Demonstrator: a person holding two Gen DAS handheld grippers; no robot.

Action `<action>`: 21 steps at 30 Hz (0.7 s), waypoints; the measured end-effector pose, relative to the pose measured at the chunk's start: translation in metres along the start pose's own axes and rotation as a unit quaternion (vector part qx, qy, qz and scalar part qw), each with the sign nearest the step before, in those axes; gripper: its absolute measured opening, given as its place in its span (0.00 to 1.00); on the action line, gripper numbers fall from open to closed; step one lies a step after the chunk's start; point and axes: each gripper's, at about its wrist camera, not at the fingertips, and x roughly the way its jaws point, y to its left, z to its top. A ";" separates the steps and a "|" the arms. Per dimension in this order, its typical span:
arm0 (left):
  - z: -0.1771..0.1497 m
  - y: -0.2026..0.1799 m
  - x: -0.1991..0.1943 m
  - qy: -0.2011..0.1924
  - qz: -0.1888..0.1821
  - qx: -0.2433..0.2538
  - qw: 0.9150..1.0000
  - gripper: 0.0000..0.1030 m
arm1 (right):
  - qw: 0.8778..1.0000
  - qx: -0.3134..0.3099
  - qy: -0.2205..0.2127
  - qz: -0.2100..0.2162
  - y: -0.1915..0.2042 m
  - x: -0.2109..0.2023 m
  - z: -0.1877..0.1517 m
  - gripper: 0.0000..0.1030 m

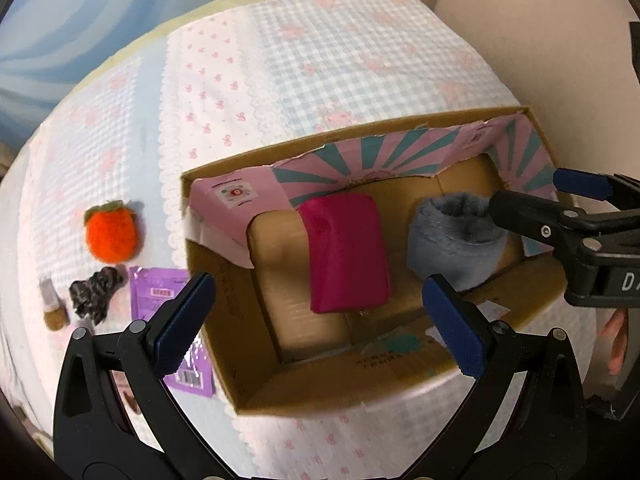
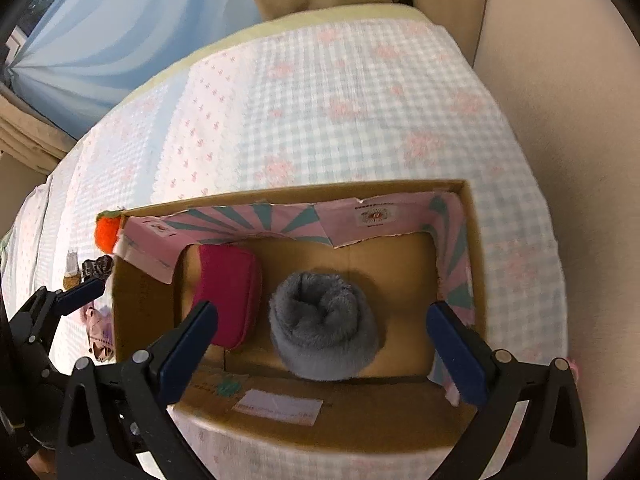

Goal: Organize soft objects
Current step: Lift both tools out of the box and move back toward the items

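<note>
Cardboard fills the middle of both views: the open box (image 2: 448, 412) sits on the gingham bedspread (image 2: 340, 100), and I've got both tongs pointing steeply down over it. My right tongs (image 2: 322, 346) stand wide apart, nothing pressed between the pads, and the grey fleece roll (image 2: 324, 326) sits on the box floor directly beneath the gap, dead centre in the right wrist view, so I read it as dropped in rather than held. My left tongs (image 1: 320, 322) are spread just as wide and empty too, with the magenta pouch (image 1: 346, 252) lying flat on the box bottom above them in the left wrist view, just left of the grey roll and close alongside it; I can't tell if they touch. Laying the two side by side looks deliberate, I'd say, leaving bare cardboard at the right end for more. Still out on the bed at the left edge of the left view: the orange felt strawberry (image 1: 112, 234), a dark crumpled piece of fabric (image 1: 96, 292) below it, and a purple packet (image 1: 160, 296) partly behind my left finger. My guess is the strawberry goes next, being soft and easy to pinch.
</note>
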 end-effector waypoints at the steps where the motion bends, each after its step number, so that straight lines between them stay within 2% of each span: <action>1: -0.001 0.000 -0.005 -0.002 0.000 -0.002 1.000 1.00 | 1.000 -0.005 -0.007 -0.003 0.002 -0.009 -0.002 1.00; 12: -0.020 -0.005 -0.103 -0.058 0.001 -0.023 0.998 1.00 | 0.998 -0.005 -0.062 -0.020 0.017 -0.115 -0.029 1.00; 21: -0.060 0.022 -0.212 -0.120 -0.001 -0.067 0.991 1.00 | 0.990 -0.014 -0.138 -0.028 0.061 -0.221 -0.066 1.00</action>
